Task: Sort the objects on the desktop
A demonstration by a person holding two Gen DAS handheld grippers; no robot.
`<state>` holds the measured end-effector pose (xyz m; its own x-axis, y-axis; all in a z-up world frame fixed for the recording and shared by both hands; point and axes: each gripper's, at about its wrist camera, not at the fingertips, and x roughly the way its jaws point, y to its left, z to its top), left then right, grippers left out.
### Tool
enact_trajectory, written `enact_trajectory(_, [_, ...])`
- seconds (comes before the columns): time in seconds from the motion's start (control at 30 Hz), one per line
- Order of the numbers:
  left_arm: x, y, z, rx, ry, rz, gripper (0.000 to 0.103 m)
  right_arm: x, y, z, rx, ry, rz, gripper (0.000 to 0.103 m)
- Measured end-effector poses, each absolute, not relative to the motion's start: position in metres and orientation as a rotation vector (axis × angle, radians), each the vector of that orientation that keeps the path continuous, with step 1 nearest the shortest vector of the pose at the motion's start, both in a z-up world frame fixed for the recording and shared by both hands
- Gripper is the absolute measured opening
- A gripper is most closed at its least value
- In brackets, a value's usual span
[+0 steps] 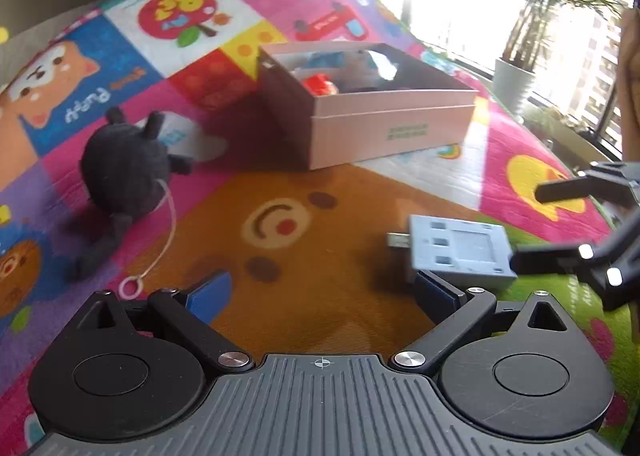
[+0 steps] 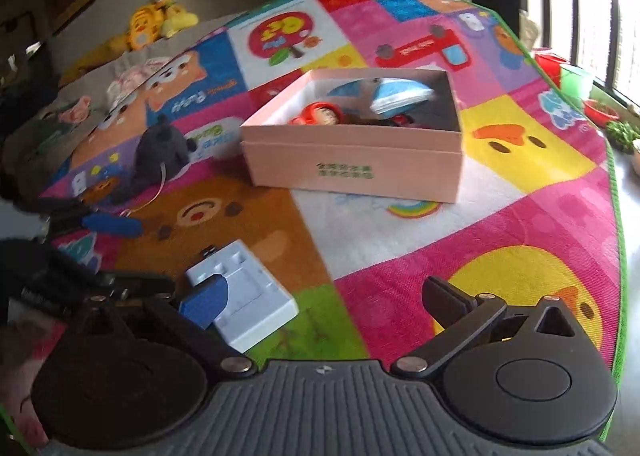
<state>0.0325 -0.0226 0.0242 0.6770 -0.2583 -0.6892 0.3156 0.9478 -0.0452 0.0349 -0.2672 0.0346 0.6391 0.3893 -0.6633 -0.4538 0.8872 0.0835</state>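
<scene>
Just beside the wide-open, empty left tool, seemingly untouched, lies the grey charger.

The left gripper stood with its blue-padded fingers spread wide over a colourful play mat, nothing between them. A grey charger block lay at two o'clock, just beside the right-hand finger. A dark plush toy sat at ten o'clock, a pink box at twelve. The right gripper reached in at three o'clock.
</scene>
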Motion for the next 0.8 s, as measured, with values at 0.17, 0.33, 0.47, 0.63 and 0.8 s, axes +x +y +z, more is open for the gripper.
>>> enact_trajectory(0.17, [0.042, 0.001, 0.03, 0.059, 0.698, -0.189, 0.101, 0.03, -0.236, 0.021, -0.361, 0.684, 0.366, 0.103])
enact_trajectory(0.33, [0.068, 0.025, 0.041, 0.023, 0.621, -0.02, 0.102, 0.052, -0.256, 0.02, -0.302, 0.693, 0.168, 0.103])
enact_trajectory(0.47, [0.104, 0.038, 0.041, -0.053, 0.639, 0.03, 0.102, 0.055, -0.275, 0.014, -0.123, 0.753, 0.182, 0.103])
enact_trajectory(0.63, [0.133, 0.047, 0.04, -0.148, 0.685, 0.05, 0.102, 0.054, -0.281, 0.011, -0.064, 0.77, 0.184, 0.103])
enact_trajectory(0.8, [0.148, 0.053, 0.031, -0.204, 0.766, 0.09, 0.103, 0.055, -0.279, 0.011, -0.064, 0.77, 0.182, 0.103])
